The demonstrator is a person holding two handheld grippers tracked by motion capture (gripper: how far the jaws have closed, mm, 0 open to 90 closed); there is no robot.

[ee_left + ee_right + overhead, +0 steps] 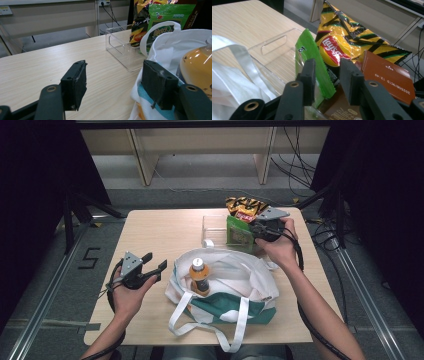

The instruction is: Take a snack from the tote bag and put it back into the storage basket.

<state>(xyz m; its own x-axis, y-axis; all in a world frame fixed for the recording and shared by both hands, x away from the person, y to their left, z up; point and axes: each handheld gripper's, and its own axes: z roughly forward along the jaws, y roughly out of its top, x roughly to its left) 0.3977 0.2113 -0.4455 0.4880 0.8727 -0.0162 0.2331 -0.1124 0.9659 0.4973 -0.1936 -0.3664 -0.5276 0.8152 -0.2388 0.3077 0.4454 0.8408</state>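
Your right gripper [325, 80] sits at the upper right of the high view, over the clear plastic box [212, 226], and its jaws stand apart with the edge of the flat green foil snack packet [313, 60] between them; the left pad seems to touch the packet while the right pad stands clear of it, so nothing is clamped. That box also holds the yellow-and-black striped crisp bag [342, 37], leaning just behind the green packet, and a brown carton [387, 75] to its right in the right gripper view. In the lower middle of the high view, the white cloth tote bag with a green band [235, 275] lies open on the pale wooden table [160, 227], with an orange drink bottle with a white cap [199, 275] inside it. Your left gripper [150, 265], at the lower left, hangs open and empty, just beside the tote's left edge.
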